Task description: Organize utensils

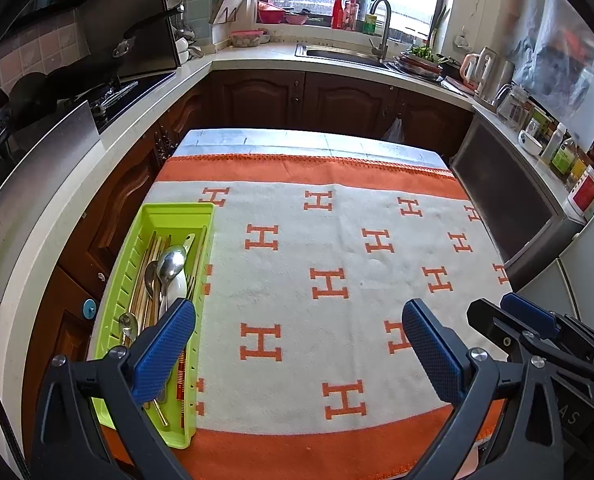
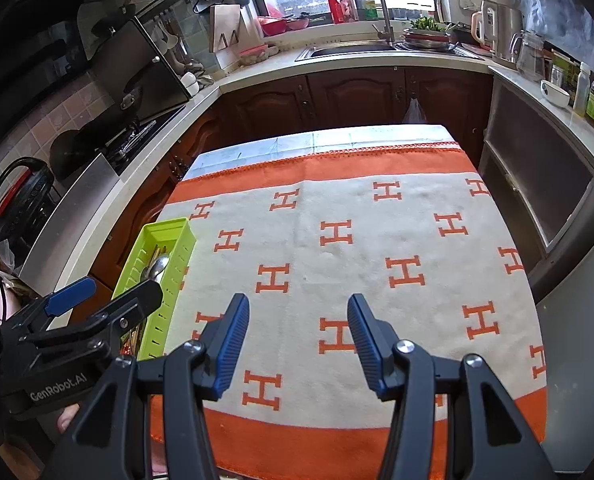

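A lime-green slotted utensil tray [image 1: 165, 216] lies at the left edge of the table; it also shows in the right wrist view [image 2: 167, 230]. In it lie metal spoons [image 1: 171, 264], a white spoon [image 1: 177, 286], and several wooden and gold chopsticks [image 1: 149, 276]. My left gripper [image 1: 297, 320] is open and empty above the cloth, its left finger [image 1: 165, 348] over the tray's near half. My right gripper [image 2: 299, 316] is open and empty above the cloth's near middle. The right gripper also shows in the left wrist view [image 1: 509, 312], beside the left one.
The table carries a white and orange blanket with H marks [image 1: 337, 256]. Dark wood cabinets [image 1: 297, 96] and counters ring the table. A stove [image 1: 109, 96] is left, a sink [image 1: 345, 54] at the back, a grey appliance [image 1: 505, 192] at the right.
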### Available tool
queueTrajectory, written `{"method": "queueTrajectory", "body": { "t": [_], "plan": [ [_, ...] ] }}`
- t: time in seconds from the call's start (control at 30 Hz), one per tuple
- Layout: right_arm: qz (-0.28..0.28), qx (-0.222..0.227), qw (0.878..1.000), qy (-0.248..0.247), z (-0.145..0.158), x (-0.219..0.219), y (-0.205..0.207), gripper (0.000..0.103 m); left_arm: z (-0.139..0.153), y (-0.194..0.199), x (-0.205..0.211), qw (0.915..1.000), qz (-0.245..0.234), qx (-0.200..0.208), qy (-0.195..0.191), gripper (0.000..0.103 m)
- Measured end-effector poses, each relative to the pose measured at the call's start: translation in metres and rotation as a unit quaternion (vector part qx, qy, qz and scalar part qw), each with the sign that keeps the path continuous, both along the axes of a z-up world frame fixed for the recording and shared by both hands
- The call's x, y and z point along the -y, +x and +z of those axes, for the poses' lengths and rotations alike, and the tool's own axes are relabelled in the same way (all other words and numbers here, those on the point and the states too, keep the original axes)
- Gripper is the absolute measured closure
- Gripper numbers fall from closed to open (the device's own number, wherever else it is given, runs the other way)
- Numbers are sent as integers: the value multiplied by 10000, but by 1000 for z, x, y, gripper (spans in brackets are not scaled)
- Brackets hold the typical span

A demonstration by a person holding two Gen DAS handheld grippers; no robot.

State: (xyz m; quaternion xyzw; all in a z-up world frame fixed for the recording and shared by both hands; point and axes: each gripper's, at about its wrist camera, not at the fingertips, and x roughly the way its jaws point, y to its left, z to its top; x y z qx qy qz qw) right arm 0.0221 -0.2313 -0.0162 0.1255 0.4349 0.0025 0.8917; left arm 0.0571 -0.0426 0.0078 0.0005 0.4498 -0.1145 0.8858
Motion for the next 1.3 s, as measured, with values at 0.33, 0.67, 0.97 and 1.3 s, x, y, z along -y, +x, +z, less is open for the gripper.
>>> {"method": "queueTrajectory", "body": {
  "t": [0.33,0.67,0.97,1.3],
  "plan": [
    [12,-4,10000,-4,0,1,1,52,0,0,1,10000,6,-16,0,1],
    [5,-11,10000,2,-2,1,0,52,-1,2,-3,10000,25,-35,11,1],
    [7,-14,10000,9,-2,0,0,52,-2,2,-6,10000,28,-38,7,1],
    [3,-14,10000,12,-2,0,0,52,-2,2,-5,10000,23,-39,18,1]
  ]
}}
